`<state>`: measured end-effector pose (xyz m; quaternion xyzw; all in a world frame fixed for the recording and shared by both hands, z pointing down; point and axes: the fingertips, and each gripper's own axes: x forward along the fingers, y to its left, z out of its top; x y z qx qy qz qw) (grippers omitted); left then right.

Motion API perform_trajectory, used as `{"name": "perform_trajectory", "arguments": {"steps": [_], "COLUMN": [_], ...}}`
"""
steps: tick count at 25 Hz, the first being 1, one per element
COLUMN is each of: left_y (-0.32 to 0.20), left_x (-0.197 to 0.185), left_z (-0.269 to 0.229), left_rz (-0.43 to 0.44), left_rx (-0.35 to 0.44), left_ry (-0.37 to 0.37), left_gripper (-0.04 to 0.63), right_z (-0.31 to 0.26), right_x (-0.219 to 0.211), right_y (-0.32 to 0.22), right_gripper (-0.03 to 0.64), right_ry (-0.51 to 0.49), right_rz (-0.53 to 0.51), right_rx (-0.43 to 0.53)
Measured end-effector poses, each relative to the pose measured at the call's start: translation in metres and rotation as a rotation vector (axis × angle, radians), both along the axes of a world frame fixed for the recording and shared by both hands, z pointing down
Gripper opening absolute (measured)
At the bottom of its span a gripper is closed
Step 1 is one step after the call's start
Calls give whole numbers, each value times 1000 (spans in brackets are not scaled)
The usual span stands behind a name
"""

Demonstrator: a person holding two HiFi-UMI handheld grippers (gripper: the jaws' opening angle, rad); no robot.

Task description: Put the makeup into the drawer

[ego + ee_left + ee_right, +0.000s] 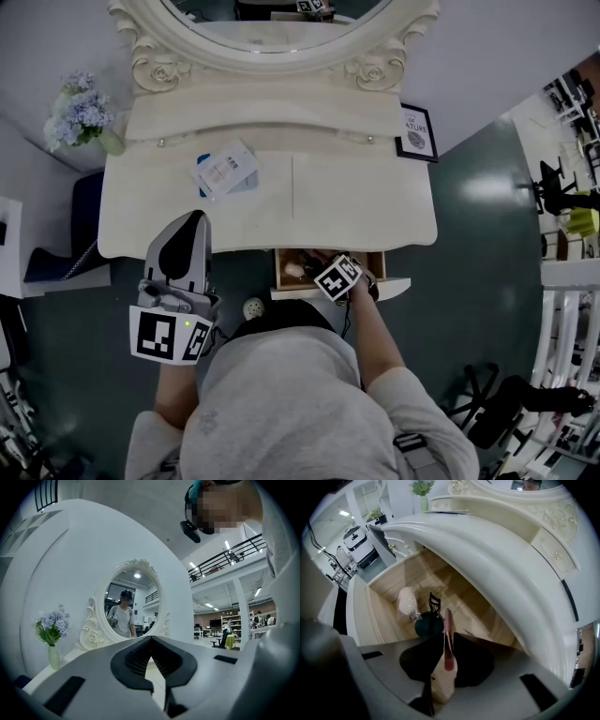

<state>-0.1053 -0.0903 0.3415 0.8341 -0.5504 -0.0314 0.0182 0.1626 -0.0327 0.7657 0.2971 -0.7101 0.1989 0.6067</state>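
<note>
The wooden drawer stands pulled out under the front edge of the white vanity table. My right gripper points steeply down into it, shut on a slim pink makeup stick that juts forward from between the jaws. On the drawer floor below lie a pale bottle, a dark green round item and a black eyelash curler. My left gripper is held level to the left of the drawer, shut and empty, facing the mirror.
A white packet lies on the tabletop's left half. A vase of pale blue flowers stands at the back left, a framed print at the back right. An oval mirror rises behind. A small round object is on the floor.
</note>
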Motion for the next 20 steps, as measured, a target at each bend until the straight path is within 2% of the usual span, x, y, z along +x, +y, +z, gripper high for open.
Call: {"name": "perform_trajectory", "arguments": {"steps": [2, 5, 8, 14, 20], "left_y": [0, 0, 0, 0, 0], "left_x": [0, 1, 2, 6, 12], "left_z": [0, -1, -2, -2, -4], "left_rz": [0, 1, 4, 13, 30], "left_rx": [0, 2, 4, 11, 19], "left_ry": [1, 1, 2, 5, 5], "left_gripper": [12, 12, 12, 12, 12], "right_z": [-1, -5, -15, -47, -88], "right_x": [-1, -1, -2, -15, -20], "right_y": [2, 0, -5, -6, -11], "right_gripper": [89, 94, 39, 21, 21], "right_ry": [-10, -22, -55, -270, -450], "right_rz": [5, 9, 13, 122, 213], "right_rx": [-5, 11, 50, 109, 238]}}
